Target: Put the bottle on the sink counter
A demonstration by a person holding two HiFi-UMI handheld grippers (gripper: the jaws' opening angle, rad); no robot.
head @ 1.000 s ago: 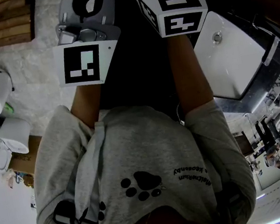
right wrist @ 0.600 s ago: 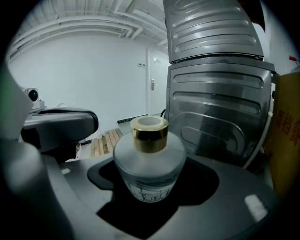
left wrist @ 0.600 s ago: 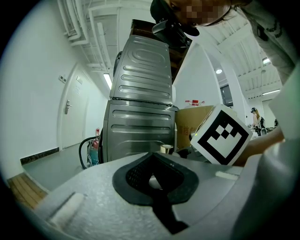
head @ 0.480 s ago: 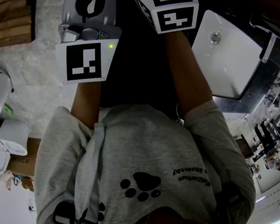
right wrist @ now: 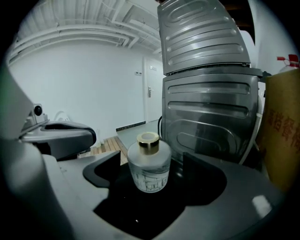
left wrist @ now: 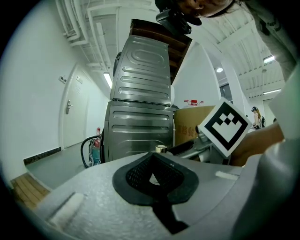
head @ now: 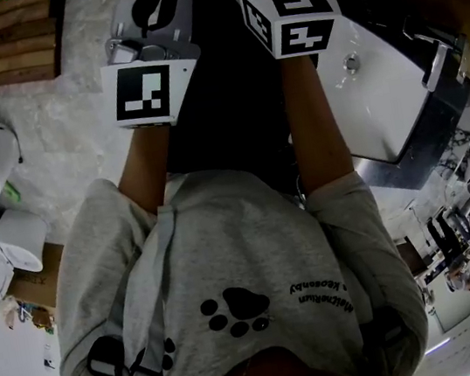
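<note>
Bottle (right wrist: 149, 161): frosted glass, gold cap, upright between pads of right gripper (right wrist: 151, 177). Jaws closed against its sides, carrying it in air, not on counter. In head view right gripper's marker cube (head: 292, 14) sits just left of sink (head: 381, 106), outside basin; bottle itself hidden there. Left gripper (left wrist: 154, 174) further left of sink, jaws drawn together, nothing between them. Bottle's gold cap peeks just beyond left gripper's tip.
</note>
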